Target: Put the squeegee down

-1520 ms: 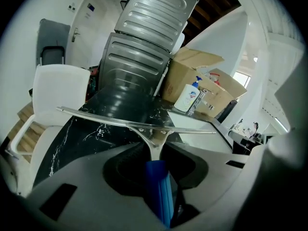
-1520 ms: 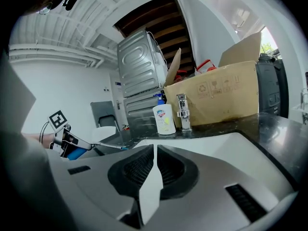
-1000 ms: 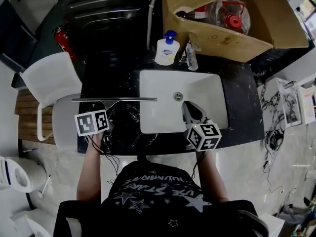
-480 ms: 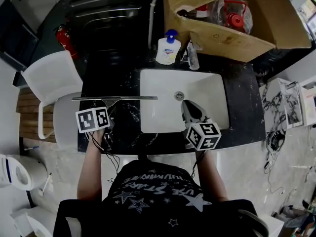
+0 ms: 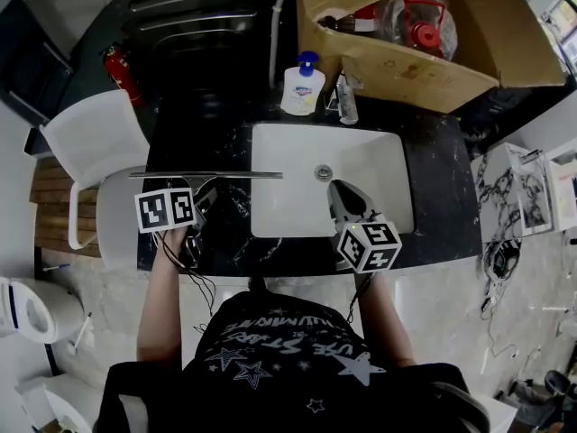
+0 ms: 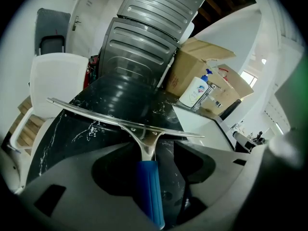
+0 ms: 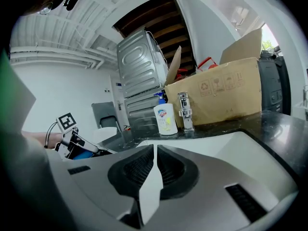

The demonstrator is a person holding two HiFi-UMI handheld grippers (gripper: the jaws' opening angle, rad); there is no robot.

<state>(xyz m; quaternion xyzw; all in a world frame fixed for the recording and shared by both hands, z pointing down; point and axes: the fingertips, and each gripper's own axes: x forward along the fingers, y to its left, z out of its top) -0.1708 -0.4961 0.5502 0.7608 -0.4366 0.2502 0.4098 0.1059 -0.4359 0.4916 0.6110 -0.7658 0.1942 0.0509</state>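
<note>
The left gripper (image 6: 153, 150) is opening its jaws. The blue handle of the squeegee (image 5: 209, 176) sits between them, and the pads stand clear of it on both sides. In the head view, the squeegee blade lies across the black countertop (image 5: 225, 138) from 9 to 3 o'clock. Its right end reaches over the rim of the sink (image 5: 288, 152), and its handle points to 6 o'clock. The right gripper (image 7: 155, 153) is over the sink basin with its jaws closed together and nothing between them. A soap bottle (image 5: 301, 87) stands at 12 o'clock of the sink.
</note>
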